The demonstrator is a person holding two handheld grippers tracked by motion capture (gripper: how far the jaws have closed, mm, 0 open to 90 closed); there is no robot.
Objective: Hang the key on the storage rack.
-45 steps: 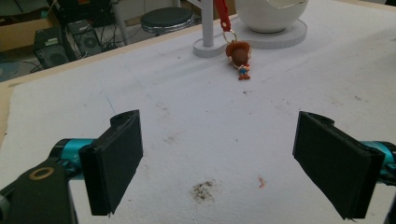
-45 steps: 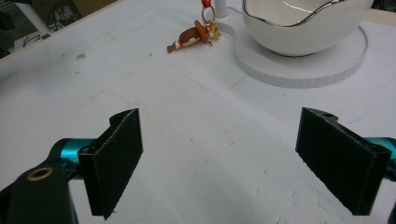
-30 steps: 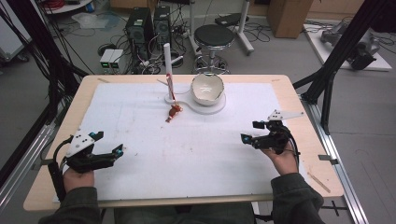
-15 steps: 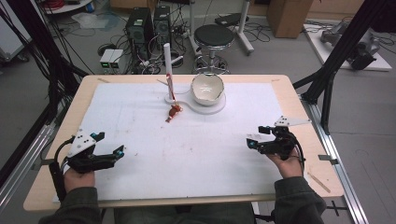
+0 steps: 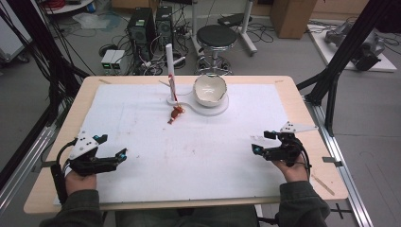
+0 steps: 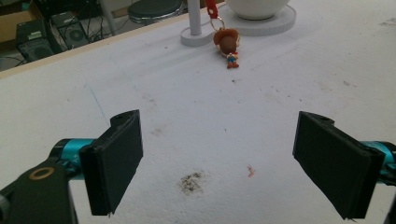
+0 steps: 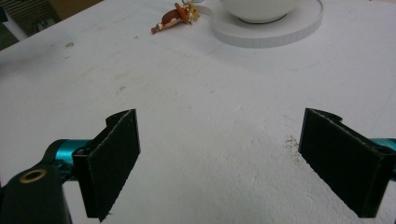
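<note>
Left gripper (image 5: 124,153): jaws wide, empty. Right gripper (image 5: 254,149): jaws wide, empty.
Keychain (image 6: 228,46): small figure on ring and red strap, lying well ahead of both, just beside the post (image 5: 169,71) and bowl (image 5: 209,89). Likely light, rigid, easily pushed; best pinched across the figure's body.
Mat (image 5: 203,156): bare between grippers and keychain; stand crowds its far side.

Lab: PC towers (image 5: 150,29), floor cables (image 5: 265,33), stool (image 5: 216,37), black frame (image 5: 347,52).
</note>
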